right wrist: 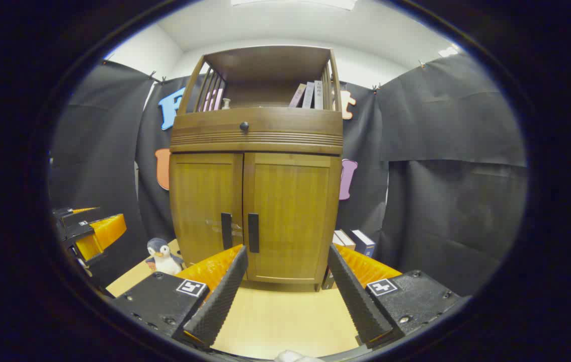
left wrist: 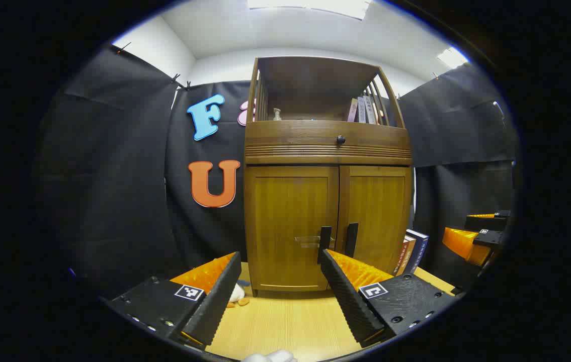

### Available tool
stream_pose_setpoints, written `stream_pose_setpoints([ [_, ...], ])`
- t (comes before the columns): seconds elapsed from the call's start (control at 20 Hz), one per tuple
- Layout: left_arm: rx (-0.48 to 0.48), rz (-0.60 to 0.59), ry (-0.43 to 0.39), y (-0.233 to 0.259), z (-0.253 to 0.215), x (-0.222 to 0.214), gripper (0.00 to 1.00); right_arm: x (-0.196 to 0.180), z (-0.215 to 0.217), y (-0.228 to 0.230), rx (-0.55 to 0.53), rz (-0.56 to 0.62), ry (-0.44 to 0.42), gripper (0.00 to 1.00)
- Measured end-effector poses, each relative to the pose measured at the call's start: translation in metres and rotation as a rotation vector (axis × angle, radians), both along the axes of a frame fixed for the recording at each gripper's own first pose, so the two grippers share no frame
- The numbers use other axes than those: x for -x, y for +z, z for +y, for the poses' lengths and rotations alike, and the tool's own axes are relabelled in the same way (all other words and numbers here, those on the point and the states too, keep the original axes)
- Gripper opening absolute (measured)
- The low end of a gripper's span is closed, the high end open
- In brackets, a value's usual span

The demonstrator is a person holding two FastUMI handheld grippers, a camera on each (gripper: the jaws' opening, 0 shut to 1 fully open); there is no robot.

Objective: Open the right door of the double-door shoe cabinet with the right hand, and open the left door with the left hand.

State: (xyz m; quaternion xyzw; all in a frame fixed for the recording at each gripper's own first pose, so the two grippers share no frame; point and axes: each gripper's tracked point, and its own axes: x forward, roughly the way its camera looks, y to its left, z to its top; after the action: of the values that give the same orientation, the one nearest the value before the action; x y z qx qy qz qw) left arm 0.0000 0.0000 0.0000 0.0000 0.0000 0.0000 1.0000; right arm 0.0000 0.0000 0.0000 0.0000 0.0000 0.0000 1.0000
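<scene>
I hold both grippers back from the double-door shoe cabinet (right wrist: pixel 255 201), which stands shut at the far edge of the bench (right wrist: pixel 285 317), so each can line up on its own door handle. The right gripper (right wrist: pixel 285 281) and the left gripper (left wrist: pixel 277 281) carry their jaws wide, holding nothing. The right gripper view shows a toy penguin (right wrist: pixel 163 256); the left gripper view hides most of it.
</scene>
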Motion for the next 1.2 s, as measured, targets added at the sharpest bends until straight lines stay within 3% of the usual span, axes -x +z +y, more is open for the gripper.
stream_pose_setpoints([
  [0.65, 0.002, 0.014, 0.021, -0.005, 0.006, 0.001, 0.96, -0.008, 0.014, -0.001, -0.019, -0.001, 0.041, 1.00],
  [1.2, 0.000, 0.050, 0.073, -0.011, 0.029, 0.016, 0.96, -0.079, 0.035, 0.010, 0.006, -0.051, 0.071, 1.00],
])
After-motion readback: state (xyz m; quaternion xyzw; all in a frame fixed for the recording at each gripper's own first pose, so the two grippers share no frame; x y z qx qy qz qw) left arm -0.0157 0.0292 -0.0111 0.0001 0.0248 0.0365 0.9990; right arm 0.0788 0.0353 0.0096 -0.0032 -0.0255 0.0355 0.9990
